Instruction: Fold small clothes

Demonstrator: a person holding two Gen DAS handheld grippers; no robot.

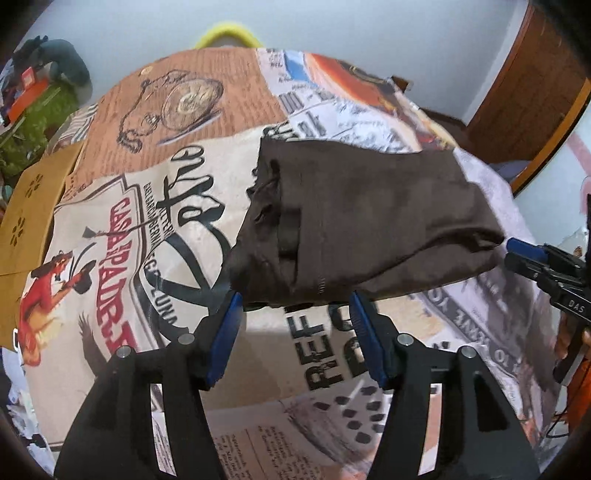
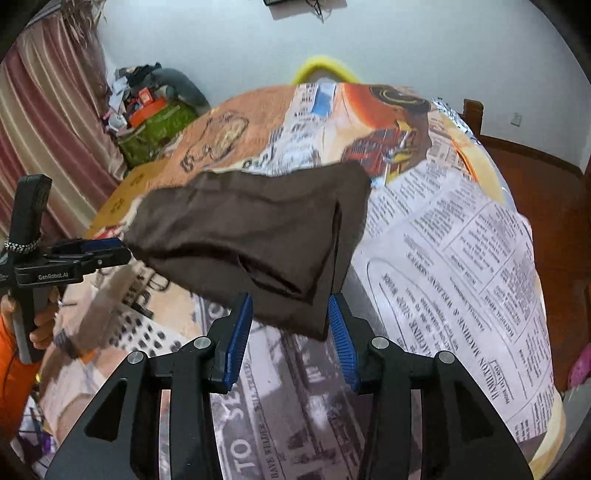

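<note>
A dark brown small garment (image 1: 362, 218) lies folded over on the printed tablecloth (image 1: 140, 229); its near edge looks slightly lifted. It also shows in the right wrist view (image 2: 251, 236). My left gripper (image 1: 295, 306) is open, its blue pads (image 1: 229, 332) on either side of the garment's near edge. My right gripper (image 2: 290, 310) is open too, jaws straddling the garment's near corner. The right gripper shows at the right of the left wrist view (image 1: 524, 254), at the garment's right end. The left gripper shows at the left of the right wrist view (image 2: 107, 247).
The table is covered with a newspaper-print cloth (image 2: 461, 240). A yellow chair back (image 1: 225, 35) stands behind the table. A cluttered pile with a green bag (image 2: 155, 129) sits at the left by a curtain. A wooden door (image 1: 532, 96) is at the right.
</note>
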